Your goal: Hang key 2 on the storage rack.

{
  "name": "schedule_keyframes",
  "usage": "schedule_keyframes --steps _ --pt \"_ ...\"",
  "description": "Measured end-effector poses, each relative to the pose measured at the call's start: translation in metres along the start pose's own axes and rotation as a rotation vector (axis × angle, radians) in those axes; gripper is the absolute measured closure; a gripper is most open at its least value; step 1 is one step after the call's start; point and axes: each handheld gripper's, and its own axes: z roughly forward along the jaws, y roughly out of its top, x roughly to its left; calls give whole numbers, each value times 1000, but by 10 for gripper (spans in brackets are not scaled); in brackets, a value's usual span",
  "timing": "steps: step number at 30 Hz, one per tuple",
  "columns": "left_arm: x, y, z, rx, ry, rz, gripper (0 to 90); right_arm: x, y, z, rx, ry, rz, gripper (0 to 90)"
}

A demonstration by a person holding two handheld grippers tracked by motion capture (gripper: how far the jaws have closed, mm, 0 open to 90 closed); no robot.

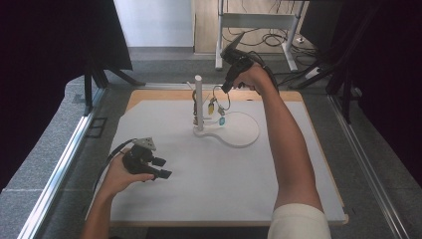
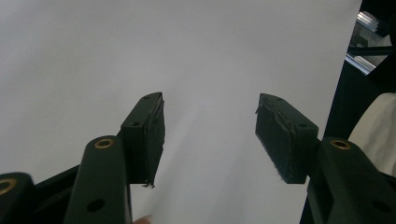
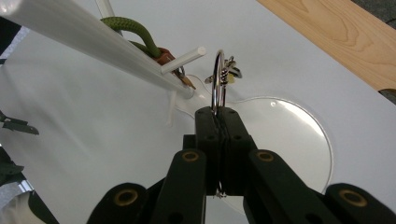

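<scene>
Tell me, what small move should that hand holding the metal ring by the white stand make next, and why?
Probably ease the key ring sideways toward the short white peg until it hooks over. The right hand-held gripper is shut on the ring, which hangs just beside the peg tip, not yet over it. The left hand-held gripper rests open and empty.

place: lab or test room | signs: black curtains (image 1: 59, 35) at both sides | grey carpet (image 1: 45, 149) | white board (image 1: 224, 169) on the desk | loose cables (image 1: 259, 35) under a metal-framed stand (image 1: 256, 21)
</scene>
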Motion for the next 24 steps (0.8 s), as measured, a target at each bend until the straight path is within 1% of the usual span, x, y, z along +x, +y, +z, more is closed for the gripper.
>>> schedule_keyframes --steps 4,11,19,24 --pt "0 0 1 5 1 3 431 1 2 2 -9 -2 -4 878" --pt "-1 -1 1 0 4 7 431 6 5 9 -4 -3 -18 878" --pt "-3 -3 -2 -5 7 6 431 17 11 19 4 11 -32 878" --pt "-3 -2 -1 -1 7 8 431 23 11 22 13 15 -53 878"
